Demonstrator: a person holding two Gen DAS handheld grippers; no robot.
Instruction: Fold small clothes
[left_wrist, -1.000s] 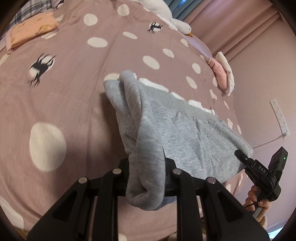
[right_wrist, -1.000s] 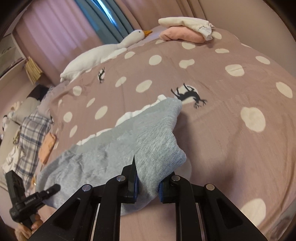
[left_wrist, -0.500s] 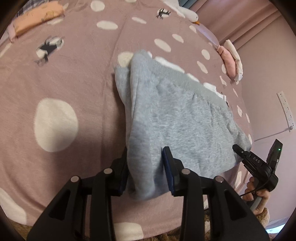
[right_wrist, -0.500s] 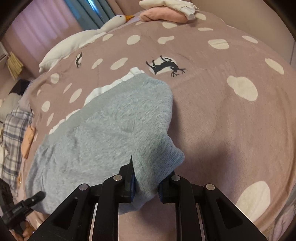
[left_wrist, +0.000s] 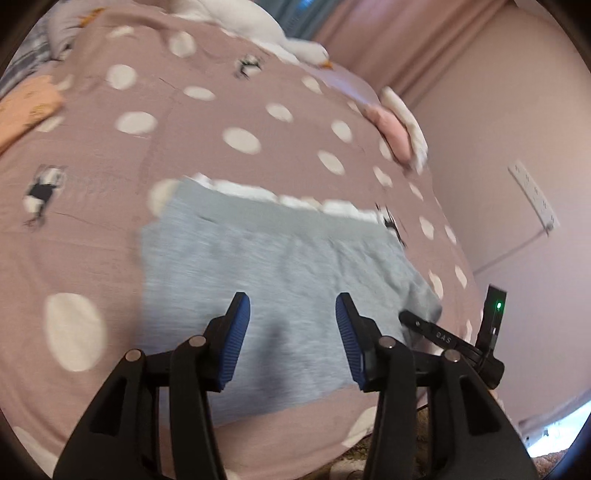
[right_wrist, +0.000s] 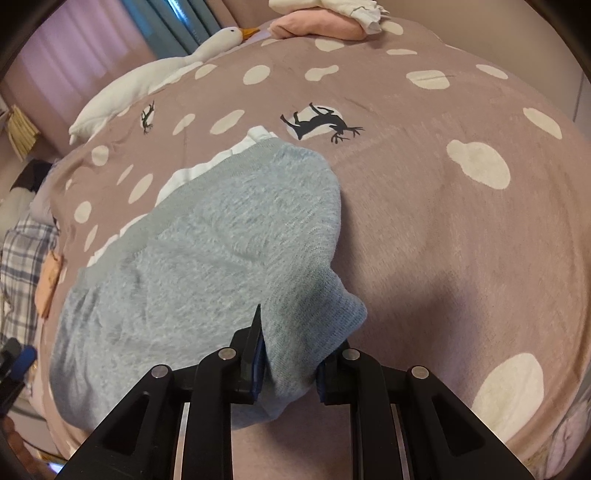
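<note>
A small grey knit garment (left_wrist: 266, 266) with a white frilled hem lies on the pink spotted bedspread (left_wrist: 92, 206). My left gripper (left_wrist: 291, 336) is open and empty just above its near edge, blue pads apart. My right gripper (right_wrist: 290, 363) is shut on the garment's right corner (right_wrist: 303, 332), holding it slightly raised; the rest of the garment (right_wrist: 207, 251) lies spread toward the left. The right gripper also shows in the left wrist view (left_wrist: 454, 339) at the garment's right edge.
A white goose plush (right_wrist: 155, 81) lies at the bed's far side. A pink and white folded pile (right_wrist: 325, 22) sits far right. An orange folded cloth (left_wrist: 26, 110) and plaid fabric (right_wrist: 18, 258) lie at the left. A wall stands at right (left_wrist: 517, 184).
My left gripper has opened and let go of the garment's left corner, which now lies flat on the bed. The right gripper still holds its corner.
</note>
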